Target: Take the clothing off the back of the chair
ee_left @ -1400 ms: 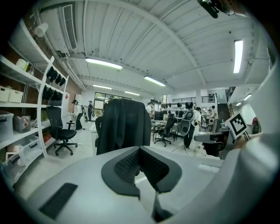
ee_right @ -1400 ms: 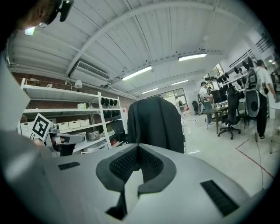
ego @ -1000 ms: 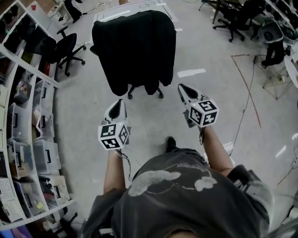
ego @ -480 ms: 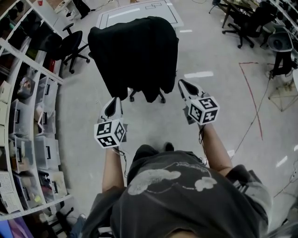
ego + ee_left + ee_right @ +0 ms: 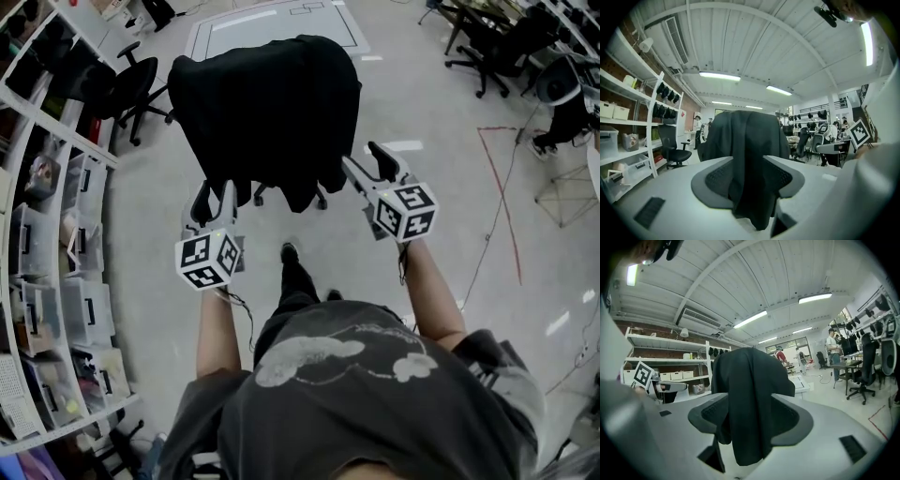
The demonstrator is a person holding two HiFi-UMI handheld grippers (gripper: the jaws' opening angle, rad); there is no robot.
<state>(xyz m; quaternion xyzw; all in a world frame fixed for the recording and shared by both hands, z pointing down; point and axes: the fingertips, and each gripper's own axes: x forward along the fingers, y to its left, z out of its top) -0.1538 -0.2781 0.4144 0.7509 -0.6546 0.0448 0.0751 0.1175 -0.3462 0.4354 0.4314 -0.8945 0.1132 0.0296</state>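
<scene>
A black garment (image 5: 267, 112) hangs over the back of a wheeled chair, covering it down to the base (image 5: 291, 199). My left gripper (image 5: 215, 195) is just short of the garment's lower left hem, its jaws opening with nothing between them. My right gripper (image 5: 365, 161) is beside the garment's lower right edge, jaws also opening and empty. In the left gripper view the garment (image 5: 745, 140) fills the gap ahead of the gripper (image 5: 747, 180). The right gripper view shows the same garment (image 5: 750, 380) beyond its gripper (image 5: 750, 423).
Shelving with storage boxes (image 5: 47, 234) runs along the left. A black office chair (image 5: 131, 84) stands at the upper left, more chairs and desks (image 5: 487, 37) at the upper right. A white floor mat (image 5: 262, 19) lies behind the chair. The person's foot (image 5: 291, 255) is forward.
Both grippers moved forward and a little up toward the draped chair. Their jaws, shut in the earlier frames, now stand apart. The person stepped forward.
</scene>
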